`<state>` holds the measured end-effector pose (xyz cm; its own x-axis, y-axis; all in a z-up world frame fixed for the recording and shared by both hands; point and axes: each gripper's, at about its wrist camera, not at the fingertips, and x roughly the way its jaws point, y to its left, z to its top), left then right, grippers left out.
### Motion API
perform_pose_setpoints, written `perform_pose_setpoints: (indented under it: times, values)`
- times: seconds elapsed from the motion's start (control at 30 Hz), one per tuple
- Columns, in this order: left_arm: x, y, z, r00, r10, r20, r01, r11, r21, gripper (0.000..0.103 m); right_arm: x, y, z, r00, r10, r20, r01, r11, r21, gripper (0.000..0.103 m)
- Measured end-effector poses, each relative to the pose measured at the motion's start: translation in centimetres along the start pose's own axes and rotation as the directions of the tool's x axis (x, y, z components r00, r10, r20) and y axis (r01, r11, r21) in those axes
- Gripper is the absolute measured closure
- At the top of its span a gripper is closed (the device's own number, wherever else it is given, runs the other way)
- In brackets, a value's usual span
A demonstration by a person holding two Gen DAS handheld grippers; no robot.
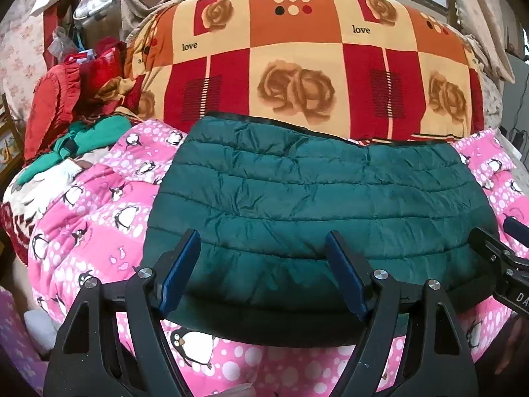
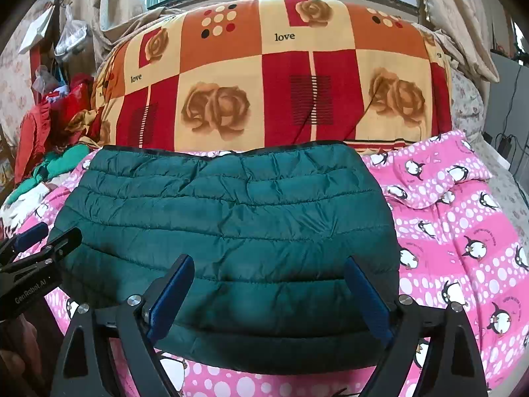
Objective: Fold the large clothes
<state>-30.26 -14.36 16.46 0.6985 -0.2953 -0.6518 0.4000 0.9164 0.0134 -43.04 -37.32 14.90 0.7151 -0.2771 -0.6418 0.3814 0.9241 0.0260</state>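
Note:
A dark green quilted jacket (image 1: pixel 314 198) (image 2: pixel 231 218) lies folded into a wide flat rectangle on a pink penguin blanket (image 1: pixel 92 225) (image 2: pixel 456 231). My left gripper (image 1: pixel 263 236) stands open over the left part of the jacket's near edge, and its blue pads are spread wide without pressing on the fabric. Over the right part of that edge my right gripper (image 2: pixel 268 261) is open in the same way. Each gripper also shows in the other's view: the right gripper (image 1: pixel 494 228) at the jacket's right side, the left gripper (image 2: pixel 58 231) at its left side.
Behind the jacket rises a big rolled quilt (image 1: pixel 297 59) (image 2: pixel 264 92) in red, orange and cream with roses. A pile of red and green clothes (image 1: pixel 72 112) lies at the far left. A window and curtains are at the back. A hand (image 2: pixel 16 357) shows at the lower left.

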Motion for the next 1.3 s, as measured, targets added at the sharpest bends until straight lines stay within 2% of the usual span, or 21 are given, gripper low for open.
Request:
perform_pose_setpoints:
  times: [1.3]
  values:
    - [0.6,0.6,-0.5,1.000,0.003,-0.012,-0.003,1.000,-0.008,0.025,1.6,1.0,-0.2,0.999,0.008,-0.036,-0.008,1.000,0.003,0.010]
